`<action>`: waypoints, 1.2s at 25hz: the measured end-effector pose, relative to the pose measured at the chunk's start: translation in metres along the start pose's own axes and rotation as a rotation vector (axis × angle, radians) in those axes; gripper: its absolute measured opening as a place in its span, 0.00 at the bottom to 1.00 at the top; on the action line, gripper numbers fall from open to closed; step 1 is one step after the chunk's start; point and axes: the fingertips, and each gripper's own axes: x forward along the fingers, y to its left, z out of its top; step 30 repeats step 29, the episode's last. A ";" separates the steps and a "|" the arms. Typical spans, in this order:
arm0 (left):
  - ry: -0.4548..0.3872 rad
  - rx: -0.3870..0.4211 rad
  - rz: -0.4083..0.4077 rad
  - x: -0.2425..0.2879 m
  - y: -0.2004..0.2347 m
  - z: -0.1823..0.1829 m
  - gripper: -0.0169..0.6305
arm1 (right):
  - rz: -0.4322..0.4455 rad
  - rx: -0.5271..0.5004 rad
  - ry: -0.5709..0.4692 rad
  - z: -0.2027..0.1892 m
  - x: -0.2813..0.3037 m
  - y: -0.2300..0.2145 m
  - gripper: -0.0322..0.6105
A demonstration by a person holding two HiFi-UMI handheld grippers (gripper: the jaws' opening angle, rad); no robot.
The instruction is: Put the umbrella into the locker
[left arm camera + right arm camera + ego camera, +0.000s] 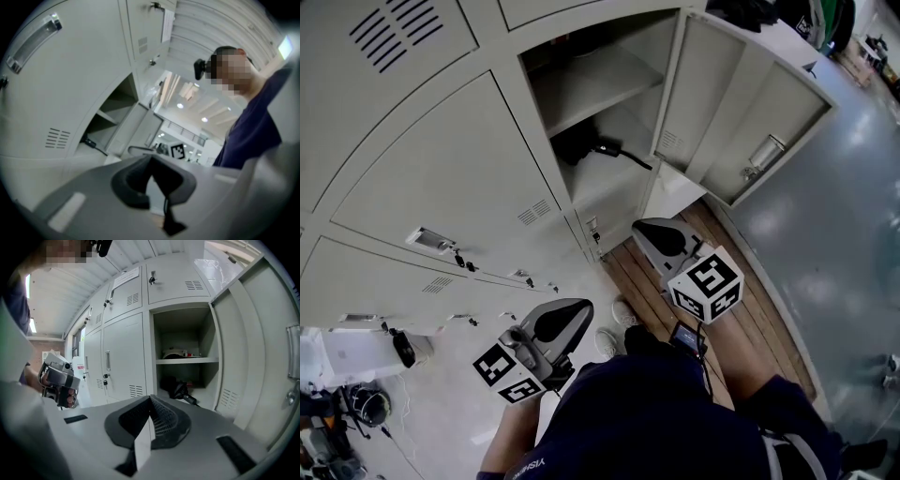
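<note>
Black umbrella lies inside the locker, just ahead of the nearer right hand-held gripper, which is clenched on nothing, handle end outward.

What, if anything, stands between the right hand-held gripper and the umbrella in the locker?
Nothing visible does. The locker door stands open to the side, and the umbrella lies under the shelf, in clear view of the right hand-held gripper.
</note>
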 end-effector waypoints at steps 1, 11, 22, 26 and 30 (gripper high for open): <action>-0.001 0.001 0.001 0.001 0.000 0.000 0.03 | 0.005 0.004 -0.001 0.000 -0.001 0.002 0.06; -0.016 0.004 0.025 0.001 0.005 0.004 0.03 | 0.052 0.016 -0.007 0.001 0.004 0.019 0.06; -0.017 0.004 0.022 0.005 0.009 0.005 0.03 | 0.052 0.018 0.017 -0.003 0.008 0.013 0.06; -0.018 0.001 0.022 0.007 0.009 0.006 0.03 | 0.050 0.016 0.024 -0.004 0.008 0.011 0.06; -0.018 0.001 0.022 0.008 0.010 0.006 0.03 | 0.051 0.013 0.028 -0.005 0.009 0.010 0.06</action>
